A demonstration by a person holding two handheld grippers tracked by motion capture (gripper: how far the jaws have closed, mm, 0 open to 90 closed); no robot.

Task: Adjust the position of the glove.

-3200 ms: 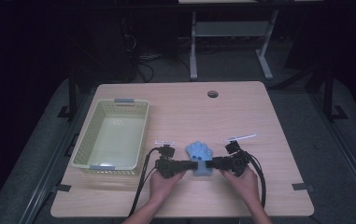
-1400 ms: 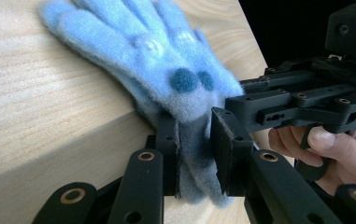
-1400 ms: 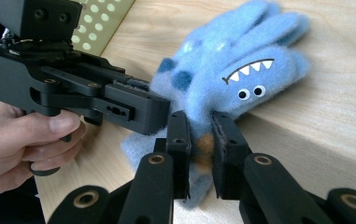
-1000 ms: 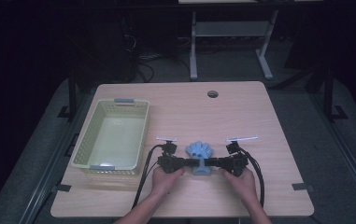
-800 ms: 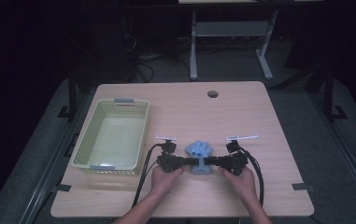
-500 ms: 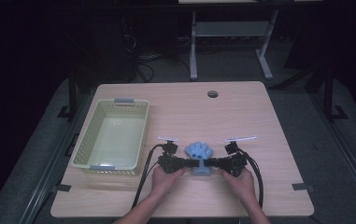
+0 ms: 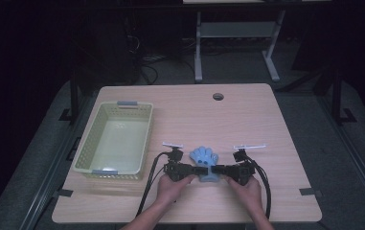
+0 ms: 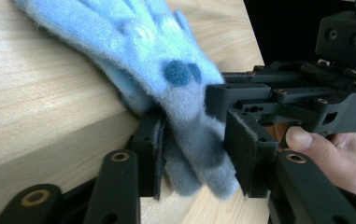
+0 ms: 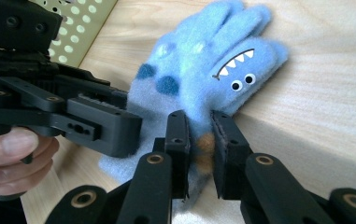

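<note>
A fuzzy blue glove (image 7: pixel 204 157) with a toothy monster face lies flat near the table's front edge, fingers pointing away from the person. From its left, my left gripper (image 7: pixel 193 170) faces the cuff. Its jaws have just been opening, and the cuff (image 8: pixel 199 154) hangs loosely between them in the left gripper view (image 8: pixel 194 140). My right gripper (image 7: pixel 219 170) comes from the other side and is shut on the cuff's edge (image 9: pixel 200 126). Each gripper view also shows the other gripper, the right gripper (image 8: pixel 231 100) and the left gripper (image 9: pixel 115 123), close by.
A pale green perforated basket (image 7: pixel 147 134) stands to the left on the wooden table (image 7: pixel 228 124). Near the far edge there is a round cable hole (image 7: pixel 218 96). Cables trail from both grippers over the front edge. Dark floor and a desk frame lie beyond.
Both hands and the glove stay at the same spot near the front edge; the high view shows no clear shift.
</note>
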